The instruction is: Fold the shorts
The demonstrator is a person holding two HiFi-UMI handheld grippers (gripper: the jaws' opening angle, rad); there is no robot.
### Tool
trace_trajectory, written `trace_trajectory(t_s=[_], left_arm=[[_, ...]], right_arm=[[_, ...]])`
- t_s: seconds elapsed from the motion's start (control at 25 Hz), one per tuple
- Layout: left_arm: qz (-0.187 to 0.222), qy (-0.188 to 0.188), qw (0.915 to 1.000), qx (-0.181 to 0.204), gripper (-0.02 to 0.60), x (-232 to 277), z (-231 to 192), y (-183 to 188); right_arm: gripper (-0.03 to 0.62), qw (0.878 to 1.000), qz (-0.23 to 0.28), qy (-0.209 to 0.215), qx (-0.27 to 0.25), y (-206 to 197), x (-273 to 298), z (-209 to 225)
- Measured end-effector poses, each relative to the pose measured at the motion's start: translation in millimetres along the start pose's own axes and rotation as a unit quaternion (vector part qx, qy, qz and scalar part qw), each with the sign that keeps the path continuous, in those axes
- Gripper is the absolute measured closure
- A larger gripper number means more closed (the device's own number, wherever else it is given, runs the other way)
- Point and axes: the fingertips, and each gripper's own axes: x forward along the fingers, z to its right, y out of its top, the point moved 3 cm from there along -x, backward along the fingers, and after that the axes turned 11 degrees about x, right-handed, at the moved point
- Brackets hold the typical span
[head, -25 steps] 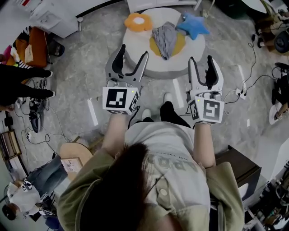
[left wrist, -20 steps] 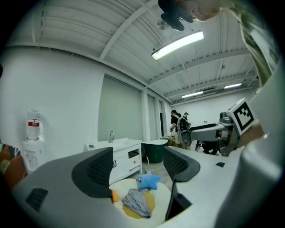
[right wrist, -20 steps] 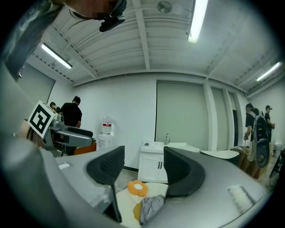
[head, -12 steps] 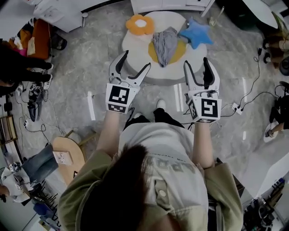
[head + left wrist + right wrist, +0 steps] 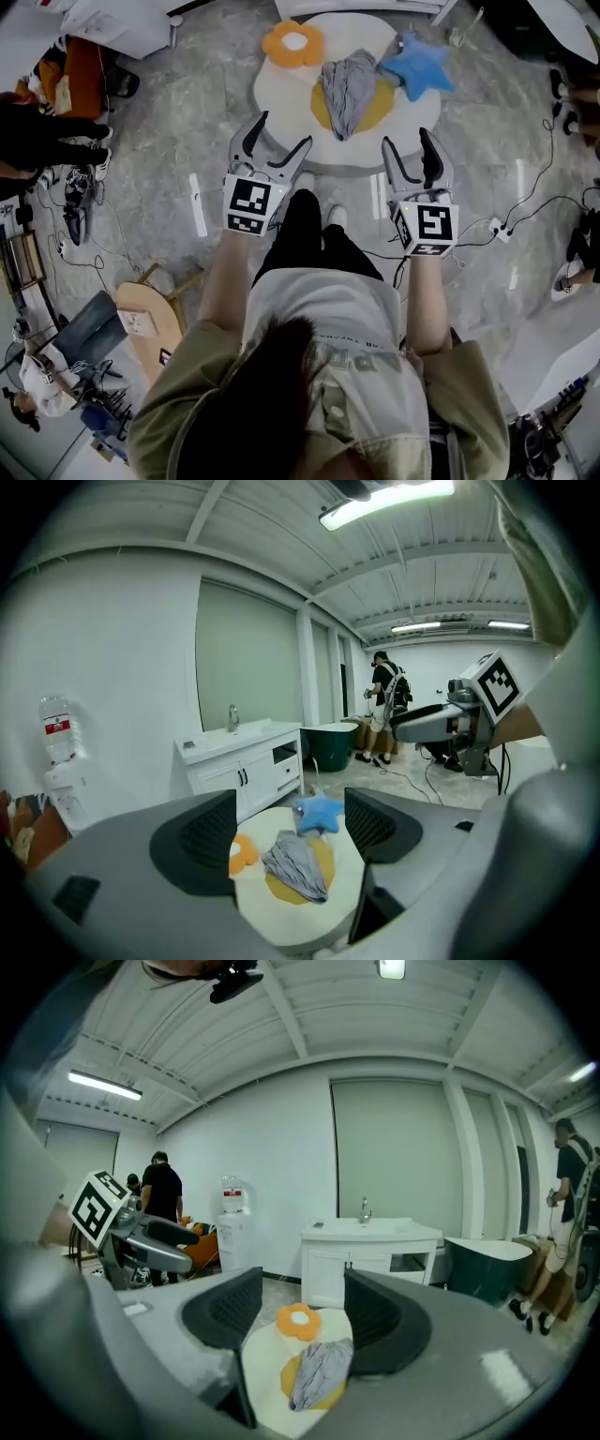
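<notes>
Now | round table (image 5: 274, 97) | crumpled grey shorts (image 5: 346, 81) on yellow mat (image 5: 380, 105)

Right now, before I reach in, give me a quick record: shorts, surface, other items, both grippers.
shorts: grey, crumpled, unfolded, lying on the yellow mat
surface: round white table
other items: orange flower cushion left of the shorts, blue star cushion right of them, in the head view
left gripper: open, jaws just been opening, nothing between them, apart from the shorts
right gripper: open, jaws just been opening, nothing between them, apart from the shorts
fold: not started
</notes>
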Motion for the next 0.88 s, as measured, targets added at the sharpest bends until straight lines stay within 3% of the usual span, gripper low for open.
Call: trace_trajectory(t_s=[0.28,0.52,0.68,0.88], left_arm=[[-0.044,-0.057,0.9968,0.034,0.236,67.4,-34.1,-47.2],[-0.079,-0.13,0.988,0.028,0.236,122.8,-61.5,-115.8],[-0.109,-0.157,0.9814,0.015,0.236,156.2,-59.2,-170.9],[-0.137,-0.173,0.9753,0.006,0.236,191.3,-48.0,-227.1]], right_arm=[[0.33,0.995,-0.102,-0.012,0.004,-77.5,81.1,15.7],[0.332,0.981,-0.19,-0.032,0.03,-176.8,163.5,15.2],[0.332,0.963,-0.265,-0.039,0.03,-257.3,204.2,21.0],[0.333,0.929,-0.368,-0.031,0.025,-361.9,230.9,33.0]])
